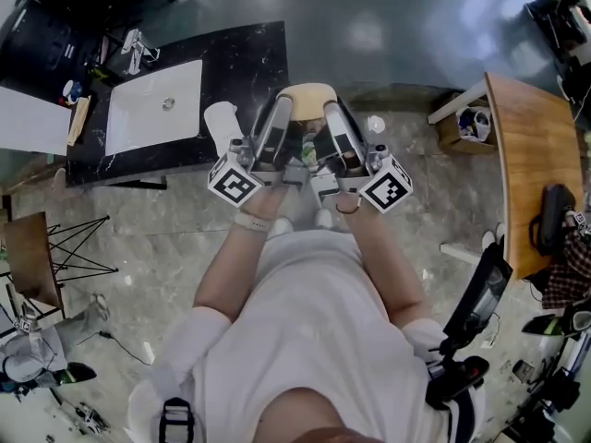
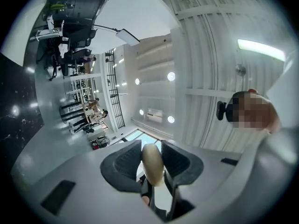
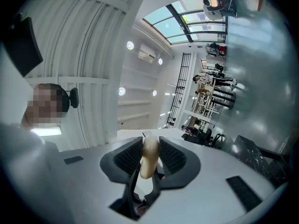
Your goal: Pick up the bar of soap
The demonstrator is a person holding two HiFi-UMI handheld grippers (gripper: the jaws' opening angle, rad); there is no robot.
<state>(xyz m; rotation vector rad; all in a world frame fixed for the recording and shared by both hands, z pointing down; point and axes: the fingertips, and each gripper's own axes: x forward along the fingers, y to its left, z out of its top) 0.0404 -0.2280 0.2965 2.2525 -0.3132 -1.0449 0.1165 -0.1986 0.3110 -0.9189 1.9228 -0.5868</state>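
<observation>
Beige soap (image 1: 307,100) is hanging in the air in front of you, pinched from 2 sides. Your left gripper (image 1: 280,111) is clamping 1 end and your right gripper (image 1: 334,109) is clamping the other. In the left gripper view the ribbed pads (image 2: 126,160) are pressing on the bar's narrow edge, and the right gripper view is showing the same grip from the opposite end. Both grippers are tilting upward, toward the ceiling lights. The soap is touching no surface. The black worktop (image 1: 249,63) with its white sink (image 1: 152,109) is lying well apart from it, toward the upper left of the head view. Going by this, the pick-up is looking done: the bar is off the worktop and in a 2-gripper hold. Nothing seems left except keeping both grips firm, since a smooth bar may be slipping easily.
</observation>
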